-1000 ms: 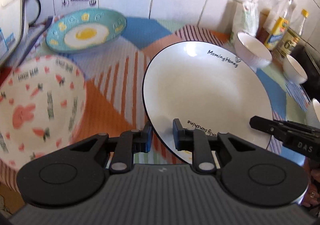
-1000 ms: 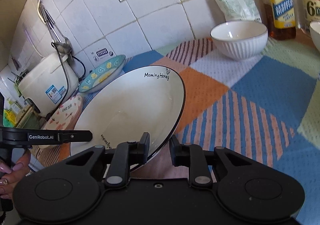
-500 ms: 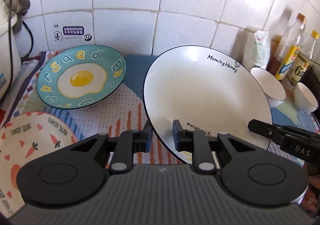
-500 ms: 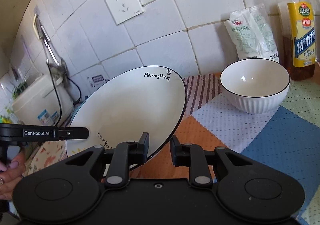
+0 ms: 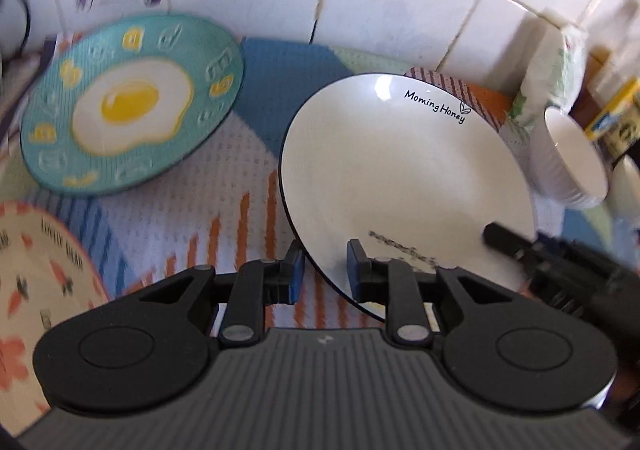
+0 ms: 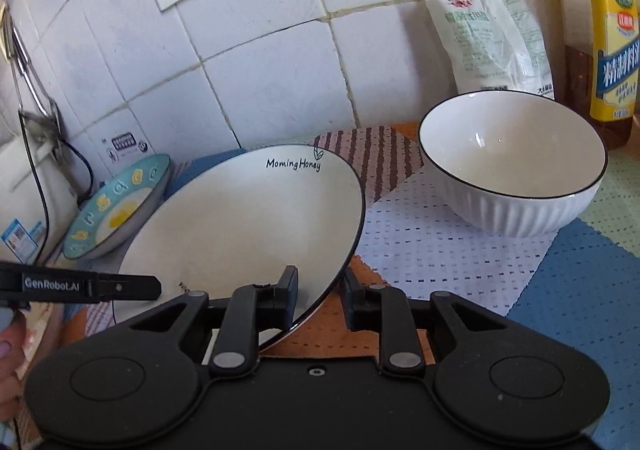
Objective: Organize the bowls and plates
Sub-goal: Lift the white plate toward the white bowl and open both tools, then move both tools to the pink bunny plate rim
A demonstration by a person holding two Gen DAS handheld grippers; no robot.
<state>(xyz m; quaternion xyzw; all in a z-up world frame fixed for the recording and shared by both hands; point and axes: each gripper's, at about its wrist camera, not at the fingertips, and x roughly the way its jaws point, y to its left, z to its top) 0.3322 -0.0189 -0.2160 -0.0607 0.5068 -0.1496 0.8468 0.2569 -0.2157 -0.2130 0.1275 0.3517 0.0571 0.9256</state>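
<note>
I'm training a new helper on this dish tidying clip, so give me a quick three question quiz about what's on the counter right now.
1. True or false: the white plate reads "Morning Honey".
2. What picture is on the teal plate?
3. Which touches the white plate's rim? A) left gripper only B) right gripper only C) both, the right one's jaws opening

Key: 1 true. 2 a fried egg. 3 C; the ribbed white bowl stands untouched on the patterned mat.
</note>
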